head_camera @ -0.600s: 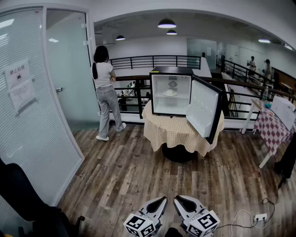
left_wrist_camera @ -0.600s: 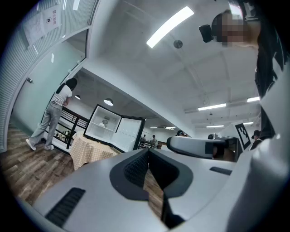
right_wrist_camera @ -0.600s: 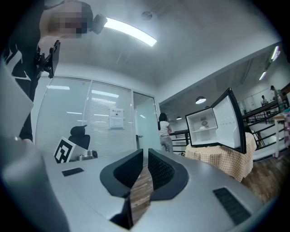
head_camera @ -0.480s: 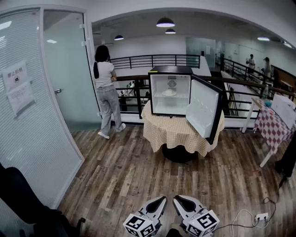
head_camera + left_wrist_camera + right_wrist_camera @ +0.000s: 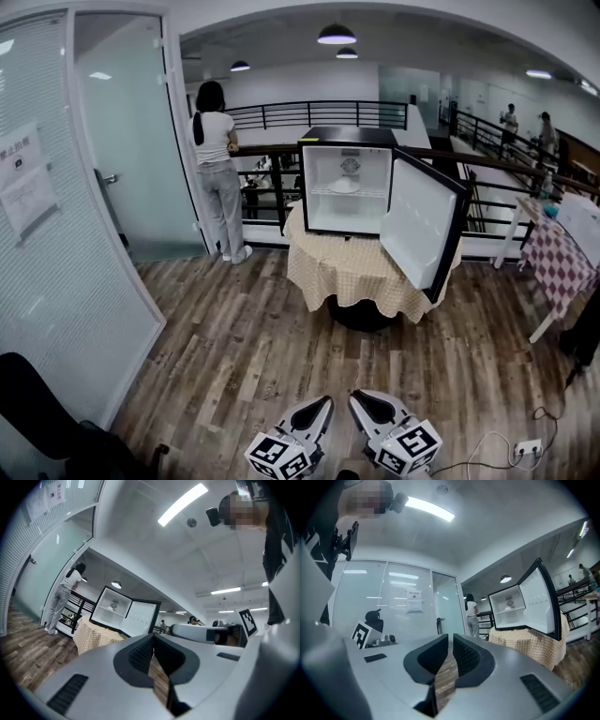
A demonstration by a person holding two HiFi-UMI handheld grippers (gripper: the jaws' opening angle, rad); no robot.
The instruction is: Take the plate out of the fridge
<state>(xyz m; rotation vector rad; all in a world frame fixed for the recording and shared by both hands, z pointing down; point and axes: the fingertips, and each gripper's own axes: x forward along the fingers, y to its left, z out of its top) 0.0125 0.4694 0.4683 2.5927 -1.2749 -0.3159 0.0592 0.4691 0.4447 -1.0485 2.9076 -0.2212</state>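
Observation:
A small white-lined fridge [image 5: 345, 183] stands on a round table with a checked cloth [image 5: 352, 267], its door [image 5: 420, 225] swung open to the right. On its shelf lies a pale plate [image 5: 344, 187]. Both grippers hang low at the bottom of the head view, far from the fridge: my left gripper [image 5: 323, 405] and my right gripper [image 5: 358, 401], each shut with nothing held. The left gripper view shows its jaws [image 5: 153, 641] together, the fridge [image 5: 112, 609] beyond them. From the right gripper [image 5: 451, 641] the fridge [image 5: 508, 604] is at the right.
A person [image 5: 217, 169] stands at the railing left of the fridge. A glass door [image 5: 122, 141] and glazed wall run down the left. At the right is a table with a red checked cloth [image 5: 562, 253]; a power strip [image 5: 527, 446] lies on the wood floor.
The head view has shifted a little toward the fridge, which looks slightly larger. The person at the railing has shifted stance. Both grippers remain shut and low.

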